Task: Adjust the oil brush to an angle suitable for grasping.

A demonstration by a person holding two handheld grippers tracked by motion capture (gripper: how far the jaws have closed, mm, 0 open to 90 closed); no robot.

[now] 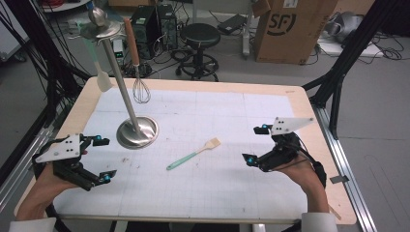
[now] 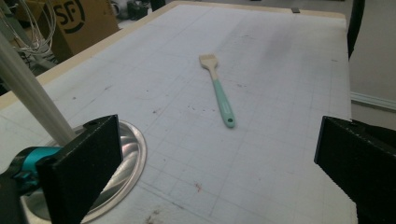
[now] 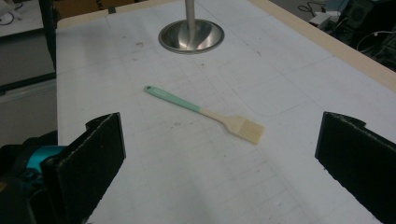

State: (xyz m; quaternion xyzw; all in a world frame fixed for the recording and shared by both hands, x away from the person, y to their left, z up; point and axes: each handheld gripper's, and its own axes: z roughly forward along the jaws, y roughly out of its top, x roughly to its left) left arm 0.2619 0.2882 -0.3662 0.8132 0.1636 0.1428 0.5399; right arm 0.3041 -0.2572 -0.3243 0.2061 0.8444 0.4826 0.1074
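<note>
Brush (image 1: 193,154) mid-mat, open room both sides, grippers wide apart.

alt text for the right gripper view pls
A mint-handled pastry brush lies flat on the white gridded table mat, between and beyond the right gripper and its wide-open black jaws. Farther off stands the round steel base of a utensil stand.

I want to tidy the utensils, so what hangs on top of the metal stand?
From the stand's top disc hang a whisk with a brown handle and a white spatula with a pale green handle. A round metal knob caps it. How they are hooked on is hidden.
</note>
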